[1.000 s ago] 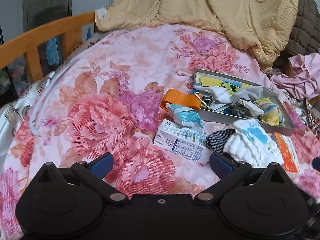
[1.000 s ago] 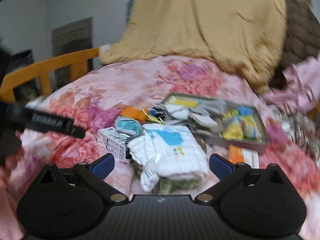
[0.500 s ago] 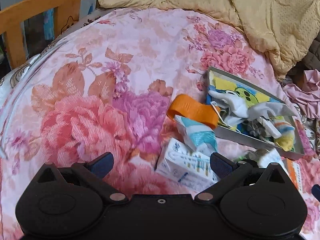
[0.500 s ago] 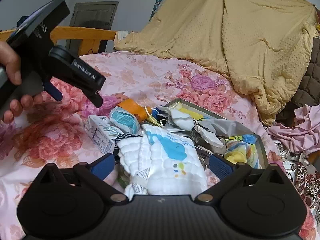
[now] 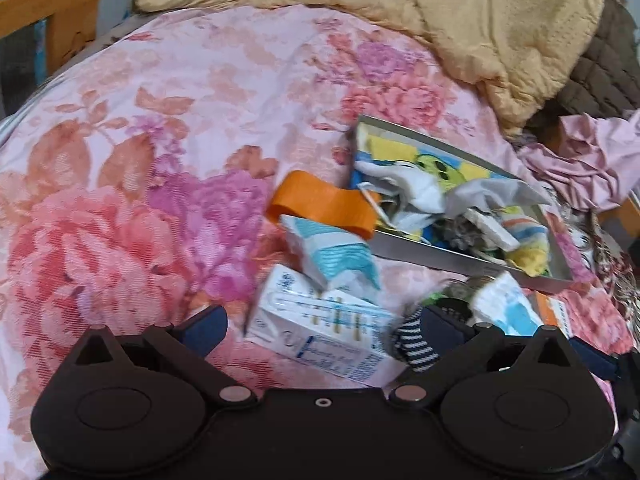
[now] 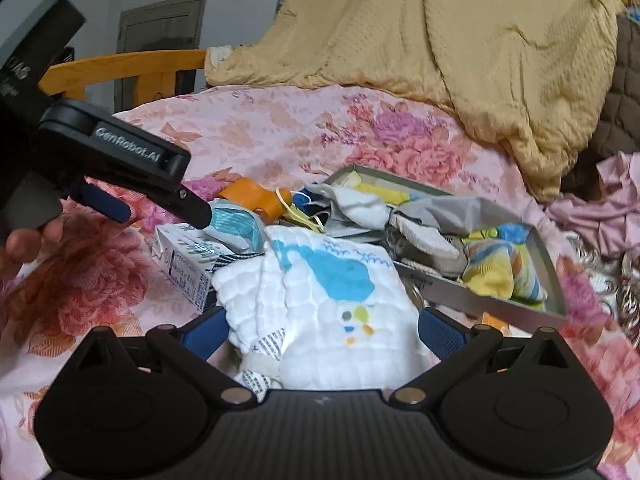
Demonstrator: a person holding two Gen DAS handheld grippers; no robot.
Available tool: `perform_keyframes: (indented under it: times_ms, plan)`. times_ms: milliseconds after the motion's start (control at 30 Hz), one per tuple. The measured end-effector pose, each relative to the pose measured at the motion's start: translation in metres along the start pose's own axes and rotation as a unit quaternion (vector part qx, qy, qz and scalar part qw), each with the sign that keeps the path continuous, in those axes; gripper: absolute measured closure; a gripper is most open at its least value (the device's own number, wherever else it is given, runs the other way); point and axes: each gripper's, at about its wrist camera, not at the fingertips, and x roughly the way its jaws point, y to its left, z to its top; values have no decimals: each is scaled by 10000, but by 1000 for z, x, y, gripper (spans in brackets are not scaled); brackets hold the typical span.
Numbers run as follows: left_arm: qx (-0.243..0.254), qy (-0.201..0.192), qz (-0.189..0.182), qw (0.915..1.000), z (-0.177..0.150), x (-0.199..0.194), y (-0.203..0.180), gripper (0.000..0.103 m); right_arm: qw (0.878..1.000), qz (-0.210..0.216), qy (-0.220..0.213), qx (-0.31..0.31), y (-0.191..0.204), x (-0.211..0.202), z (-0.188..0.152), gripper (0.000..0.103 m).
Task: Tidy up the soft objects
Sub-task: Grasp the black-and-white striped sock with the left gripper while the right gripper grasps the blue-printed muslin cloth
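On the floral bedspread lies a white muslin cloth with a blue whale print (image 6: pixel 328 292), between the fingers of my open right gripper (image 6: pixel 322 330). A black-and-white striped sock (image 5: pixel 412 344) sticks out from under the cloth. Behind it, a metal tray (image 6: pixel 480 300) holds several socks and cloths, among them a yellow striped one (image 6: pixel 496 272). My left gripper (image 5: pixel 322 326) is open just above a white carton (image 5: pixel 320 336). In the right wrist view the left gripper (image 6: pixel 156 216) hangs over the carton (image 6: pixel 184 264), held by a hand (image 6: pixel 24 240).
A teal-and-white packet (image 5: pixel 332 256) and an orange strap (image 5: pixel 320 204) lie left of the tray. A tan quilt (image 6: pixel 460 60) is heaped at the back, and pink cloth (image 5: pixel 592 160) lies at the right. A wooden bed rail (image 5: pixel 60 4) runs along the far left.
My left gripper has come down and forward over the carton. My right gripper has closed in on the whale-print cloth, which now fills the gap between its fingers.
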Motion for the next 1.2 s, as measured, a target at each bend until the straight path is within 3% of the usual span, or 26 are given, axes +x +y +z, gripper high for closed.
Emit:
perform_keyframes:
  times_ms: [300, 433, 667, 867, 1033, 1200]
  plan:
    - [551, -87, -735, 9957, -14, 6, -25, 1, 9978, 65, 184, 635, -19, 2, -1, 1]
    - [692, -148, -918, 9933, -17, 6, -30, 1, 9949, 86, 202, 989, -32, 2, 0, 12]
    - [737, -18, -1044, 9918, -19, 12, -32, 1, 9898, 116, 269, 1394, -46, 3, 1, 25]
    - [1092, -53, -1167, 9871, -24, 16, -41, 1, 9848, 154, 306, 1702, -58, 4, 0, 40]
    - [1218, 12, -1253, 9846, -26, 24, -45, 3, 9814, 217, 314, 1882, -64, 5, -1, 42]
    - [1083, 67, -1411, 9840, -25, 29, -44, 12, 9808, 244, 310, 1909, -65, 5, -2, 43]
